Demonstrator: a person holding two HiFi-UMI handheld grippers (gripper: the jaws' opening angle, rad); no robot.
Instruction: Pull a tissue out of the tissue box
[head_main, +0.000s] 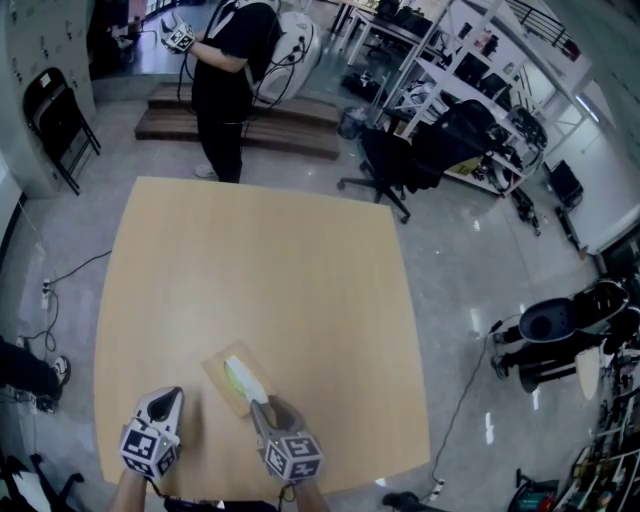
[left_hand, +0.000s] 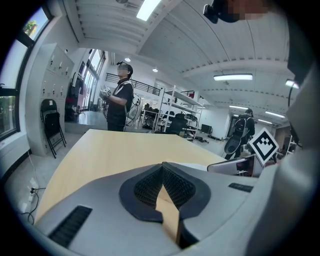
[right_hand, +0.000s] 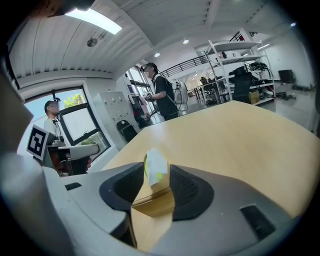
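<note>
A flat tan tissue box (head_main: 222, 375) lies near the front edge of the wooden table (head_main: 250, 260). A white and yellow-green tissue (head_main: 243, 378) sticks up from its slot. My right gripper (head_main: 262, 408) is right at the box. In the right gripper view the tissue (right_hand: 155, 165) stands between the jaws above the box (right_hand: 155, 204), and the right gripper (right_hand: 156, 176) is open, its pads clear of the tissue. My left gripper (head_main: 170, 398) rests to the left of the box, apart from it. In the left gripper view the left gripper (left_hand: 163, 167) has its tips together, holding nothing.
A person in black (head_main: 230, 80) stands beyond the table's far edge, holding grippers. Dark office chairs (head_main: 400, 160) and shelving stand at the back right. A folding chair (head_main: 60, 120) is at the far left. Cables lie on the floor by the table's left side.
</note>
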